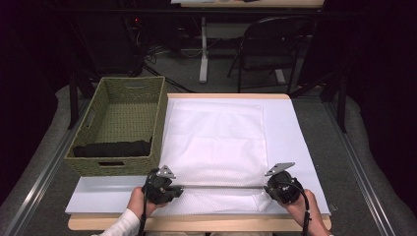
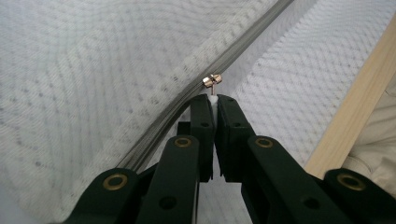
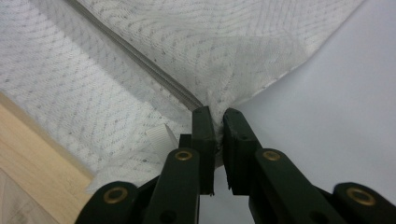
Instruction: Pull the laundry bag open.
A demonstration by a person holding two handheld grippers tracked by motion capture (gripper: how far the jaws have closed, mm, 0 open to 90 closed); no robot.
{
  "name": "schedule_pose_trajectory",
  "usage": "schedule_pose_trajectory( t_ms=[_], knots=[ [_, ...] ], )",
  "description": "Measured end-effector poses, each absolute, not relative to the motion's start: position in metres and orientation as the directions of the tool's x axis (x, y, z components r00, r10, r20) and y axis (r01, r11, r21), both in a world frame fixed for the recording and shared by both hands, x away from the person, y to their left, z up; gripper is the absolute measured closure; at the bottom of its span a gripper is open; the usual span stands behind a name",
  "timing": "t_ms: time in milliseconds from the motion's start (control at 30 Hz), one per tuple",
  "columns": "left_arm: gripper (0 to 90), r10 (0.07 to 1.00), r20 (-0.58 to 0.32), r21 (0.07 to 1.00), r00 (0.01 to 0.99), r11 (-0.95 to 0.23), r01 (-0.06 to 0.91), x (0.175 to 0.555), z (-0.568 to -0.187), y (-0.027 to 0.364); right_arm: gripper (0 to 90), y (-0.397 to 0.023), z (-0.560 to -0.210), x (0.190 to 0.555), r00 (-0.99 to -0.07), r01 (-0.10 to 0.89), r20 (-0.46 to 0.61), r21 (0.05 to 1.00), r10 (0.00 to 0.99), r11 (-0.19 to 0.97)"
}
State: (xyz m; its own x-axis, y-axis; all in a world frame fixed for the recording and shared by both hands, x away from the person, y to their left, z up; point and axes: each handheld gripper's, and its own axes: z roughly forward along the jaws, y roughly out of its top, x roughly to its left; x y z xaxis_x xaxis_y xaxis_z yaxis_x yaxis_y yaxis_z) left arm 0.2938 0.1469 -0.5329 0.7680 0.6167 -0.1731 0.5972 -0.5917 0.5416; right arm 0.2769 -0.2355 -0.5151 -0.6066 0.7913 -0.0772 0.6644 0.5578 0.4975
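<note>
A white mesh bag [image 1: 216, 142] lies flat on the white table sheet, with a grey zipper [image 1: 221, 187] running across its near end. My left gripper [image 1: 169, 189] is at the zipper's left part, shut on the small white pull tab [image 2: 213, 99] below the brass slider [image 2: 211, 80]. My right gripper [image 1: 275, 189] is at the bag's near right corner, shut on the mesh fabric [image 3: 218, 109] where the zipper [image 3: 140, 60] ends. A hand holds each gripper at the table's front edge.
A woven green basket [image 1: 105, 164] stands at the left of the table with a dark folded cloth [image 1: 113, 148] inside. The wooden table edge [image 1: 196, 223] runs along the front. A folding chair [image 1: 270, 49] stands beyond the table.
</note>
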Motion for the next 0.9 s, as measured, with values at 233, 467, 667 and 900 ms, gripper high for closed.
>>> schedule_pose_trajectory(
  t_ms=[233, 467, 667, 900],
  knots=[
    [87.0, 0.635, -0.165, 0.539, 0.755, -0.583, 0.608, 0.293, -0.532, 0.157, 84.6, -0.237, -0.514, 0.276, -0.605, 0.662, -0.079, 0.504, 0.793, 0.555],
    [87.0, 0.645, -0.199, 0.534, 0.738, -0.56, 0.634, 0.295, -0.531, 0.167, 84.7, -0.235, -0.516, 0.278, -0.605, 0.663, -0.081, 0.499, 0.792, 0.558],
    [87.0, 0.666, -0.201, 0.532, 0.719, -0.542, 0.651, 0.292, -0.531, 0.176, 84.8, -0.233, -0.516, 0.279, -0.611, 0.656, -0.098, 0.492, 0.785, 0.572],
    [87.0, 0.692, -0.183, 0.512, 0.698, -0.539, 0.669, 0.29, -0.531, 0.19, 85.0, -0.234, -0.515, 0.279, -0.623, 0.645, -0.101, 0.495, 0.776, 0.582]
  ],
)
